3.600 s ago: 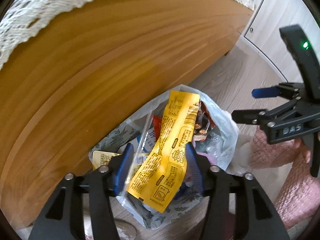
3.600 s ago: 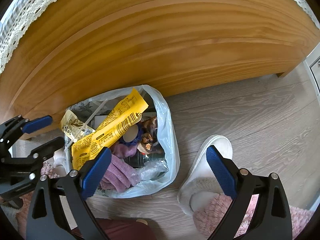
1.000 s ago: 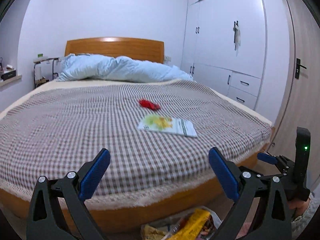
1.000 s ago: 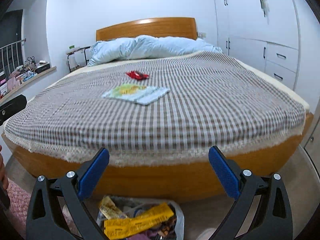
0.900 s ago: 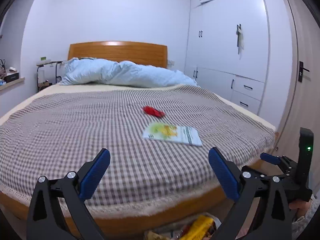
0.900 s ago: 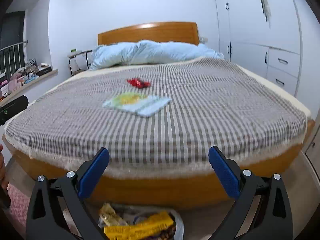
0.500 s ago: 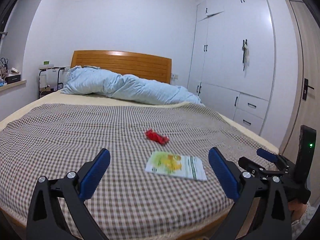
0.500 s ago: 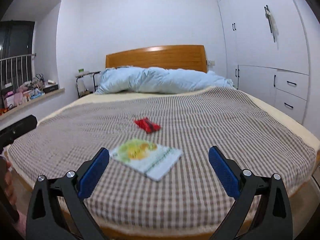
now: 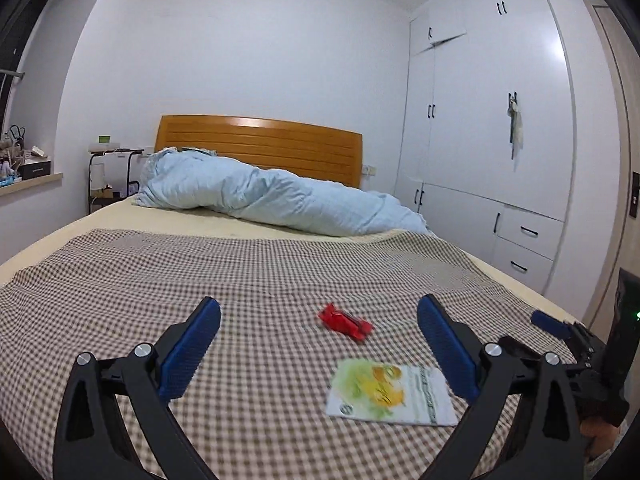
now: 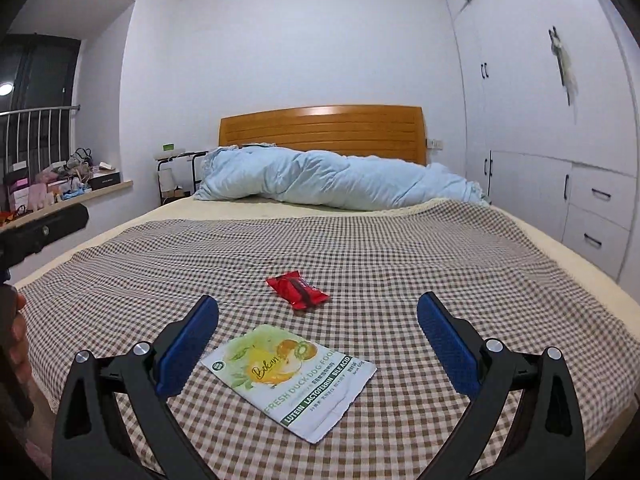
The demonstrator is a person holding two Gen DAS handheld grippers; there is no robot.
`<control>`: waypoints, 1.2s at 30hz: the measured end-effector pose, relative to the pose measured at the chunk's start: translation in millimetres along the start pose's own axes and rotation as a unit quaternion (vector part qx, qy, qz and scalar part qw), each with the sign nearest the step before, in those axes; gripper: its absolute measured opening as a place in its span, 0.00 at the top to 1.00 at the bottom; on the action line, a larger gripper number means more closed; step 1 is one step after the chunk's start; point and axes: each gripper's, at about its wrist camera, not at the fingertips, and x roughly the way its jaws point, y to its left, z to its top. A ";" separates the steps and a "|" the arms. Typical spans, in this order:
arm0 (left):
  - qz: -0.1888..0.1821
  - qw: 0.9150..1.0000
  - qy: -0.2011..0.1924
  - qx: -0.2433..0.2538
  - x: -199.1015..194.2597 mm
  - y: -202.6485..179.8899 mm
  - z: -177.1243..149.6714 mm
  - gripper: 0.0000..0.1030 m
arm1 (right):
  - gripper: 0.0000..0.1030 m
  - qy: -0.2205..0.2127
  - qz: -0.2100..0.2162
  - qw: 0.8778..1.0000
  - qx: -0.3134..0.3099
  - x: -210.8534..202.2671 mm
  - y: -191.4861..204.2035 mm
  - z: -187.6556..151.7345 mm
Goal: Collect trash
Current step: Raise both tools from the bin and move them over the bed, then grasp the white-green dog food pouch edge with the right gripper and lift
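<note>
Two pieces of trash lie on the checked bedspread. A white and green dog food pouch lies flat, just ahead of my right gripper, which is open and empty. Farther up the bed rests a small red wrapper. In the left wrist view the pouch sits low and right, the red wrapper beyond it. My left gripper is open with nothing between its fingers. The right gripper's body shows at that view's right edge. The trash bag is out of view.
A bunched light blue duvet lies before the wooden headboard. White wardrobes and drawers line the right wall. A cluttered window sill and a small rack stand at the left.
Both grippers have risen from the trash bag on the floor, where the left one let go of a yellow wrapper, to over the bed. The pouch and red wrapper look nearer.
</note>
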 end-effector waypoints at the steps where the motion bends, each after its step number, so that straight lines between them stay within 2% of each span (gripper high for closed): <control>1: 0.000 1.000 0.001 -0.002 4.0 4.0 -0.1 0.07 | 0.07 0.002 0.001 1.000 0.004 2.4 -1.5 -1.5; 7: -0.009 0.999 0.034 -0.024 31.6 20.0 -11.2 0.07 | 0.07 0.062 -0.004 0.998 0.019 25.0 -6.5 -13.5; 11: -0.024 0.997 0.065 -0.031 49.9 21.2 -21.9 0.07 | 0.07 0.119 -0.008 0.993 0.004 45.6 7.6 -30.8; 14: -0.030 0.996 0.078 -0.026 55.4 17.4 -27.5 0.07 | 0.07 0.161 -0.019 0.985 -0.051 60.9 31.8 -47.8; 18: -0.030 0.996 0.085 -0.011 58.9 11.3 -32.1 0.07 | 0.07 0.207 -0.059 0.967 -0.137 79.4 62.2 -71.7; 20: -0.028 0.995 0.092 -0.004 62.0 9.2 -34.9 0.07 | 0.07 0.226 -0.076 0.959 -0.153 88.9 65.5 -79.4; 24: -0.030 0.994 0.105 -0.006 66.3 10.5 -37.9 0.07 | 0.07 0.244 -0.090 0.957 -0.129 105.2 59.2 -78.5; 30: -0.037 0.992 0.118 -0.015 70.5 16.2 -42.0 0.07 | 0.07 0.249 -0.110 0.953 -0.131 119.5 59.0 -79.3; 36: -0.041 0.992 0.116 -0.028 68.4 22.4 -39.7 0.07 | 0.07 0.267 -0.085 0.950 -0.137 130.3 56.9 -73.5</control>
